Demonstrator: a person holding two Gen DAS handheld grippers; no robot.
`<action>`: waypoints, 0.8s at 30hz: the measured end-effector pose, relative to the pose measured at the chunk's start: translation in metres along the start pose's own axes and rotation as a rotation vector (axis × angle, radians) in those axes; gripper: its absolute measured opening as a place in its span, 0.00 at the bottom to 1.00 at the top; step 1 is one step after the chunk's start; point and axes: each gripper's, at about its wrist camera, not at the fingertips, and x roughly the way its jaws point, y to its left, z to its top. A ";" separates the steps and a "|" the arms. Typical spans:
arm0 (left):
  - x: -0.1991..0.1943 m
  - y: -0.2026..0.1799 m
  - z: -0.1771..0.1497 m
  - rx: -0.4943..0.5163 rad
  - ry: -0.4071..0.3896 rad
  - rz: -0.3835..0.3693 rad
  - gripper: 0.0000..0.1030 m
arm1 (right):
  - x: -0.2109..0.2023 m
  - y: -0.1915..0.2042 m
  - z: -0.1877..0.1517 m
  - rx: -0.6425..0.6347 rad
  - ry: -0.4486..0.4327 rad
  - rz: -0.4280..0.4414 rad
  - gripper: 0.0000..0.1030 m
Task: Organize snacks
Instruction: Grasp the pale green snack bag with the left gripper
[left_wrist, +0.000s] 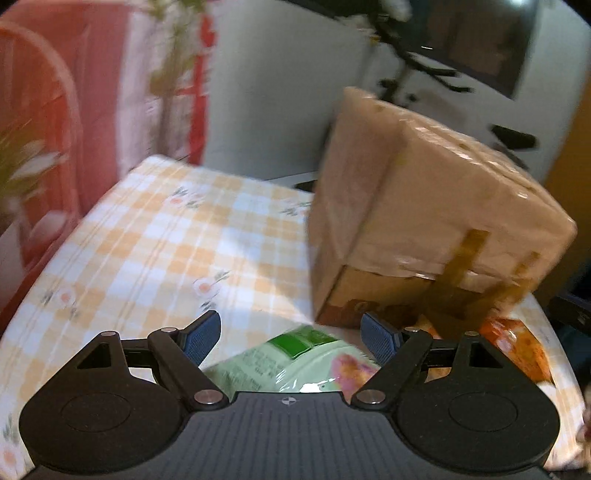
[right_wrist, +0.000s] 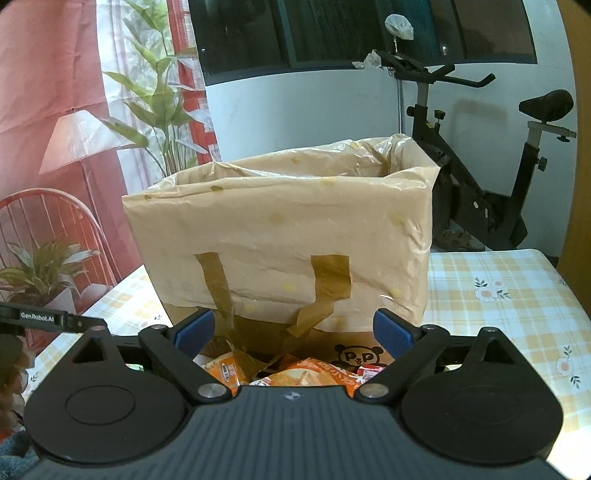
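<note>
A cardboard box (right_wrist: 280, 236) lined with a tan plastic bag and taped at the front stands on the checked tablecloth (right_wrist: 509, 295); the same box (left_wrist: 424, 206) fills the right of the left wrist view. My left gripper (left_wrist: 291, 338) is open above a light green snack bag (left_wrist: 295, 363) lying in front of the box, pads apart from it. An orange snack packet (left_wrist: 517, 343) lies to its right. My right gripper (right_wrist: 293, 334) is open, hovering over several orange snack packets (right_wrist: 310, 373) and a small red packet (right_wrist: 369, 369) at the box's foot.
An exercise bike (right_wrist: 480, 166) stands behind the table at the right. A red chair (right_wrist: 48, 221), a lamp and potted plants (right_wrist: 159, 96) are at the left. The left gripper's arm (right_wrist: 48, 317) shows at the left edge. Bare tablecloth (left_wrist: 155, 240) spreads left of the box.
</note>
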 end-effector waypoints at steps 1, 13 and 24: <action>-0.001 0.000 0.001 0.044 0.002 -0.023 0.82 | 0.001 0.000 0.000 0.000 0.003 0.002 0.92; 0.025 0.000 -0.005 0.311 0.109 -0.160 0.85 | 0.005 0.000 -0.004 0.024 0.033 -0.002 0.92; 0.042 0.003 -0.022 0.258 0.197 -0.220 0.93 | 0.002 -0.005 -0.009 0.027 0.048 -0.028 0.92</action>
